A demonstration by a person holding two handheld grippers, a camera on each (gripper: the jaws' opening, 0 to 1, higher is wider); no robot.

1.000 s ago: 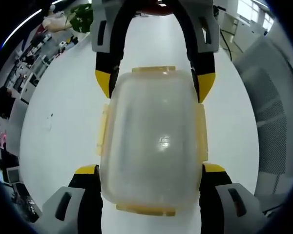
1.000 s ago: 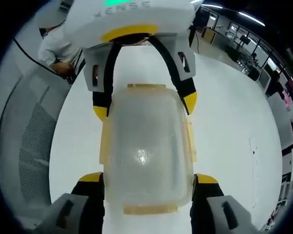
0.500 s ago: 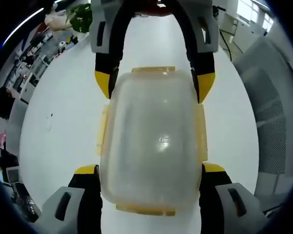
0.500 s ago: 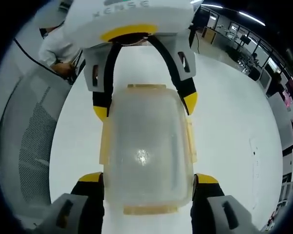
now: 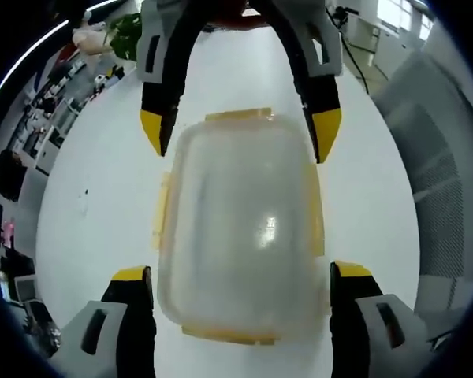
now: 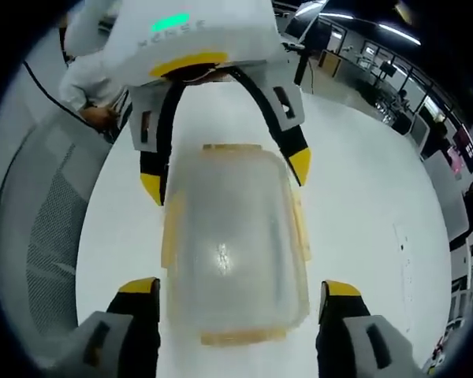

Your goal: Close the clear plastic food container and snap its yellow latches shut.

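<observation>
A clear plastic food container (image 5: 240, 228) with its lid on rests on the white table (image 5: 94, 197). Yellow latches (image 5: 161, 220) lie along its four edges. My left gripper (image 5: 242, 272) straddles the container's near end, open, with a narrow gap between each yellow-tipped jaw and the container wall. From the opposite end my right gripper (image 6: 239, 287) straddles the same container (image 6: 232, 236), also open, its jaws standing off the sides. Each gripper shows at the top of the other's view, the right gripper (image 5: 239, 130) and the left gripper (image 6: 225, 177), jaws spread wider than the container.
A grey mesh chair back (image 5: 441, 197) stands beside the table, and the chair back (image 6: 39, 236) is also in the right gripper view. A person in a white sleeve (image 6: 87, 79) is past the table's far edge. A green plant (image 5: 130, 31) and office desks lie beyond.
Both grippers' jaws have spread apart and come off the container's sides, which they were pressing before. Both cameras have shifted slightly. The container stays in place.
</observation>
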